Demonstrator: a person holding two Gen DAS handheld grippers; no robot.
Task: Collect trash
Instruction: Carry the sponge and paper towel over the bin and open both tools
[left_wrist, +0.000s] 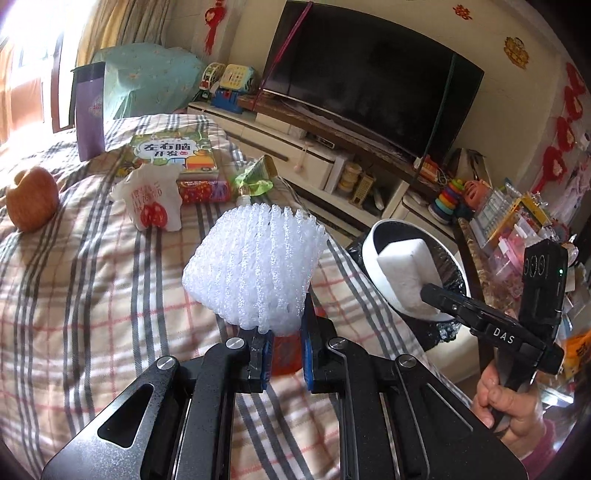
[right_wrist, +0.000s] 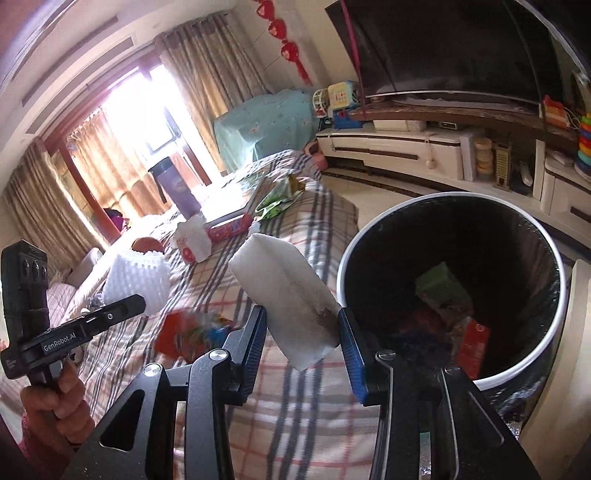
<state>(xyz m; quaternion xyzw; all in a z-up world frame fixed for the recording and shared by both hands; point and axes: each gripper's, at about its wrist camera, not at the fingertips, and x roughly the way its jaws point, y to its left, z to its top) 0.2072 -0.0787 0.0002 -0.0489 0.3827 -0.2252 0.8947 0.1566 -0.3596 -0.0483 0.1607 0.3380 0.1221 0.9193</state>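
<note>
My left gripper (left_wrist: 286, 354) is shut on a white foam fruit net (left_wrist: 255, 267) and holds it above the plaid-covered table (left_wrist: 92, 295). The net also shows in the right wrist view (right_wrist: 135, 275). My right gripper (right_wrist: 303, 347) is shut on a white foam block (right_wrist: 286, 295), held near the rim of the black-lined trash bin (right_wrist: 557, 295). From the left wrist view the block (left_wrist: 406, 277) sits in front of the bin (left_wrist: 373, 254). A red snack wrapper (right_wrist: 190, 332) lies on the table below. A crumpled white bag (left_wrist: 153, 199) and a green wrapper (left_wrist: 253, 177) lie farther off.
An apple (left_wrist: 31, 199), a green children's book (left_wrist: 173, 151), a red box (left_wrist: 205, 190) and a purple bag (left_wrist: 90, 110) are on the table. The bin holds a green carton (right_wrist: 441, 286) and red packets. A TV stand (left_wrist: 295, 147) with toys runs behind.
</note>
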